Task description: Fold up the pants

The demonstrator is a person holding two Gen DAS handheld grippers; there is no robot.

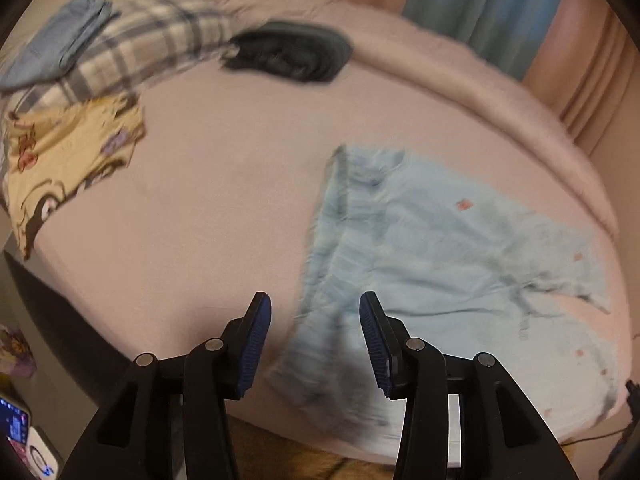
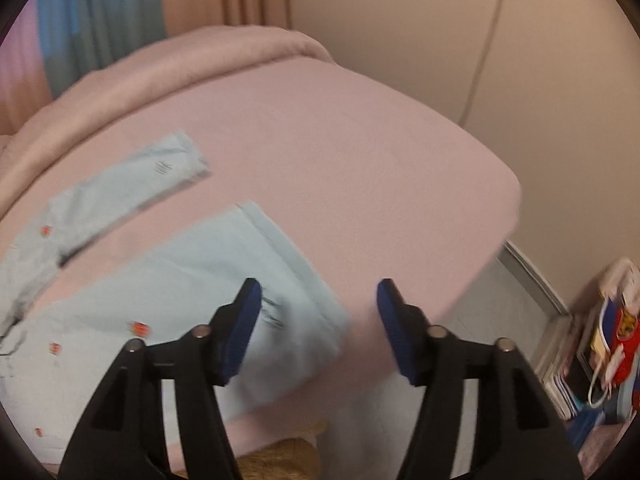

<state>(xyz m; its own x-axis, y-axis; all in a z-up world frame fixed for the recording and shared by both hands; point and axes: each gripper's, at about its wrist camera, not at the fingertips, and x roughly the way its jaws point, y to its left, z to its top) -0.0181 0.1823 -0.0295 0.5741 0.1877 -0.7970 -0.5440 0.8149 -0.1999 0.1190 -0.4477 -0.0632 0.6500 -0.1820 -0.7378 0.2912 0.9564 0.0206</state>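
Light blue pants (image 1: 432,248) with small red marks lie spread on a pink bed (image 1: 224,184). In the left wrist view the waistband end reaches the bed's near edge, and my left gripper (image 1: 315,312) hangs open just above it, with cloth seen between the blue pads but not pressed. In the right wrist view the two legs of the pants (image 2: 168,280) lie apart, the nearer leg's hem below my right gripper (image 2: 319,296). That gripper is open, its left pad over the hem, holding nothing.
At the bed's far left lie a yellow printed cloth (image 1: 68,168), a plaid garment (image 1: 148,52), a folded blue piece (image 1: 56,48) and a dark garment (image 1: 292,56). A rolled pink blanket (image 2: 160,72) lines the far side. Bags and books (image 2: 600,344) sit on the floor at right.
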